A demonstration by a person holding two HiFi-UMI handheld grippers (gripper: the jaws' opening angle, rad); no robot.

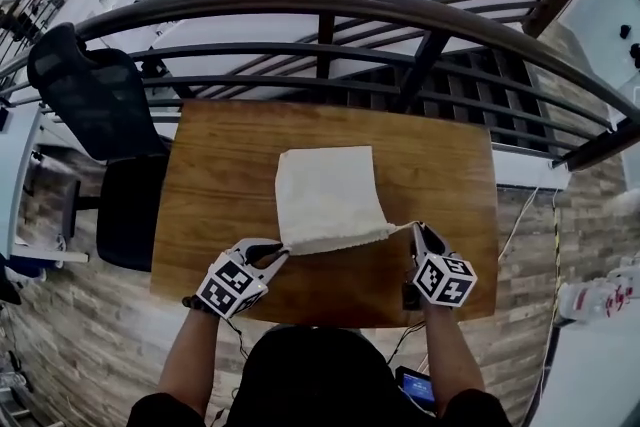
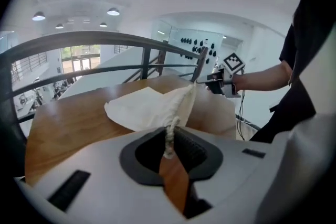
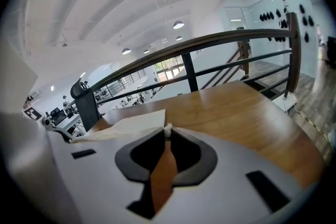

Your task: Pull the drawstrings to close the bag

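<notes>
A cream cloth drawstring bag [image 1: 325, 198] lies flat on the wooden table [image 1: 220, 165], its mouth toward me and gathered at the near edge. My left gripper [image 1: 281, 256] is at the mouth's left corner, shut on the left drawstring; its knotted cord [image 2: 169, 140] sits pinched between the jaws, with the bag [image 2: 149, 107] lifted just beyond. My right gripper [image 1: 417, 229] is at the right corner, shut on the right drawstring [image 1: 400, 228], which runs taut to the bag. In the right gripper view the cord end [image 3: 168, 129] pokes from the closed jaws beside the bag [image 3: 131, 123].
A dark metal railing [image 1: 330, 15] curves along the table's far side, with a drop behind it. A black office chair [image 1: 95, 100] stands at the table's left. Cables [image 1: 520, 215] hang past the right edge. The table's near edge is just under my hands.
</notes>
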